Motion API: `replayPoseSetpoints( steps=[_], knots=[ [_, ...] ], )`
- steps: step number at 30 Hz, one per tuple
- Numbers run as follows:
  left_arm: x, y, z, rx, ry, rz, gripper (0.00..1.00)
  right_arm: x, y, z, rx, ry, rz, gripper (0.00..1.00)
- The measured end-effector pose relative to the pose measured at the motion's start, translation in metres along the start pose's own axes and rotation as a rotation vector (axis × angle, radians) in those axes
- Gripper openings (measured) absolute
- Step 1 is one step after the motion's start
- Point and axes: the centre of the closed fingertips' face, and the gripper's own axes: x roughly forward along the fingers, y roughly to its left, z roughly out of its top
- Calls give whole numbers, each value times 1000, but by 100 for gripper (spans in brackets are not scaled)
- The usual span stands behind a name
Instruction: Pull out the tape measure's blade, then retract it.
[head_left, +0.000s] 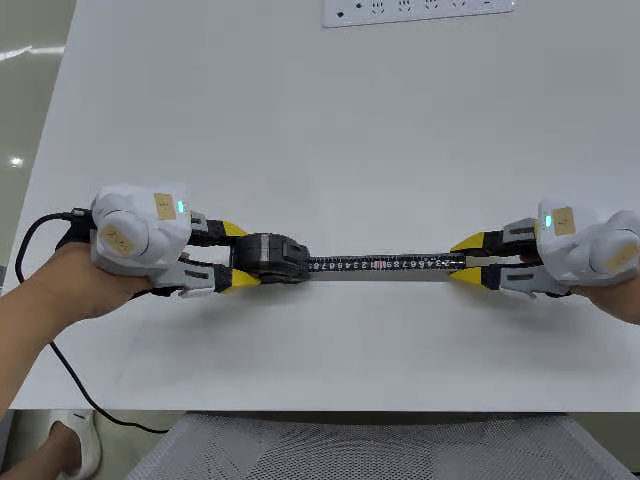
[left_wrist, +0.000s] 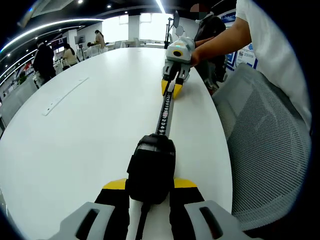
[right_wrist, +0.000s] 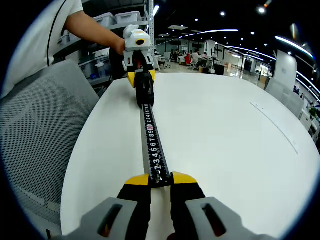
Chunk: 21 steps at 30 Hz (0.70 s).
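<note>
At nine o'clock in the head view, the left gripper (head_left: 240, 256) pinches the black compact tape measure case (head_left: 272, 258) between its yellow-tipped jaws. At three o'clock the right gripper (head_left: 466, 259) is pressed together on the tip of the black numbered steel blade (head_left: 385, 264), which runs drawn out straight between them along the white table (head_left: 350, 120). A white socket strip (head_left: 415, 10) lies at twelve o'clock, a grey mesh chair (head_left: 380, 450) at six.

A white worktop (head_left: 350, 120) bears a socket strip (head_left: 418, 10) at its far edge and a tape measure (head_left: 272, 258), blade (head_left: 385, 264) out, along its near edge.
</note>
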Motion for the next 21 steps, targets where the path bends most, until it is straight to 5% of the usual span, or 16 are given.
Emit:
replayPoseSetpoints(
  steps=[21],
  knots=[
    [0,0,1,-5,-14,10,27,-24,-7,-22,0,55,-24,12]
  ],
)
